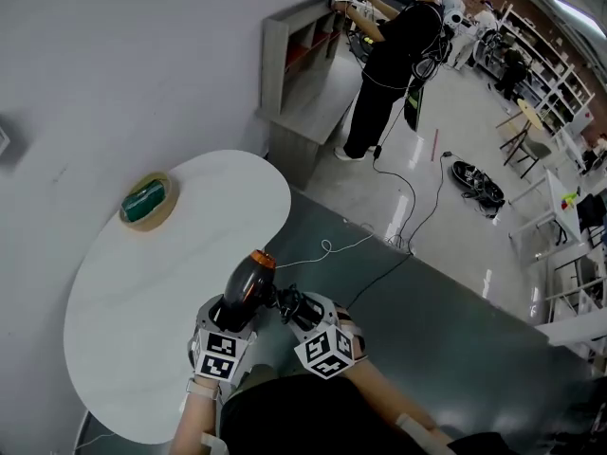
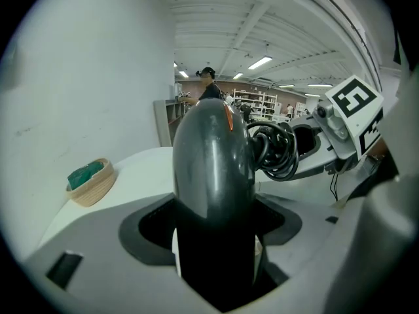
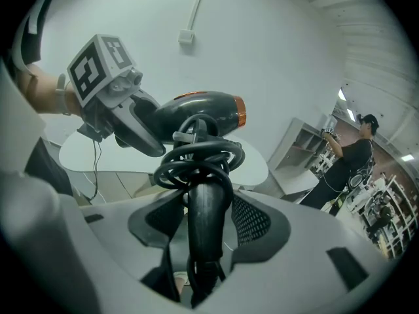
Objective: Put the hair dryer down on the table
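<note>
Hair dryer (image 1: 248, 287) hangs at the table's (image 1: 171, 254) near edge, barrel pinched in your left gripper (image 1: 230, 318), handle pinched in your right gripper (image 1: 296, 309) off the edge, orange end pointing away across the top

Basket (image 1: 147, 200) on table (image 1: 180, 282), by wall (image 1: 95, 64); hair dryer (image 1: 245, 287) over table's right edge.

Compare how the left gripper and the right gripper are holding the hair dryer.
The left gripper clamps the thick barrel of the hair dryer; the right gripper clamps its slimmer handle. The coiled cord bunches just past the right gripper's jaws, but sits off to the side of the left gripper's. Shared: both are shut on the dryer, side by side at the near edge of the white table.
</note>
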Action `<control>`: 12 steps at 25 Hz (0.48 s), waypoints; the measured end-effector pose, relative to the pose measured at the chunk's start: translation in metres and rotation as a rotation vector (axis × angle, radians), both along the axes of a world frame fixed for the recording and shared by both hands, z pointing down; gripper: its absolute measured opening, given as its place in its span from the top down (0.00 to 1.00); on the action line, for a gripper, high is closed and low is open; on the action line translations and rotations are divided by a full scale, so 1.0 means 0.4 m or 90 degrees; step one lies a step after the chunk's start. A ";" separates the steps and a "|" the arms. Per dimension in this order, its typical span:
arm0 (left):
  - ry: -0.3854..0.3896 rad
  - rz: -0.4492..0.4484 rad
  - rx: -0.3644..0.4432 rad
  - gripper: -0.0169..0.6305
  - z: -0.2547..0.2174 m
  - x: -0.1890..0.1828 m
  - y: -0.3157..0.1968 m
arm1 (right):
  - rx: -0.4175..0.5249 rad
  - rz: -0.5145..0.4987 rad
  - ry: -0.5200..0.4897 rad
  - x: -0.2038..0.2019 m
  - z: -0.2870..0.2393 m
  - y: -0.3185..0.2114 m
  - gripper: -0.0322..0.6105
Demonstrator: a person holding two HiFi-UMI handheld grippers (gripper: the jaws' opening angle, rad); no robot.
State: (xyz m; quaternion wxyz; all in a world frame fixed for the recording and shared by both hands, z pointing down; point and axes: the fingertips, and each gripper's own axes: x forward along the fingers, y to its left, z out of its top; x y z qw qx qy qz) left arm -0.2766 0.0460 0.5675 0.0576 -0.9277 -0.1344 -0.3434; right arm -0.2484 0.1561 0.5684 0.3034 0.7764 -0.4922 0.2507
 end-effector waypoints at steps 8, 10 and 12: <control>-0.020 -0.058 0.022 0.45 -0.037 0.268 0.098 | 0.033 -0.057 -0.029 0.288 -0.016 0.085 0.58; -0.024 -0.070 0.029 0.45 -0.040 0.343 0.132 | 0.038 -0.068 -0.034 0.368 -0.015 0.118 0.58; -0.026 -0.080 0.033 0.45 -0.041 0.411 0.169 | 0.040 -0.076 -0.041 0.441 -0.011 0.152 0.58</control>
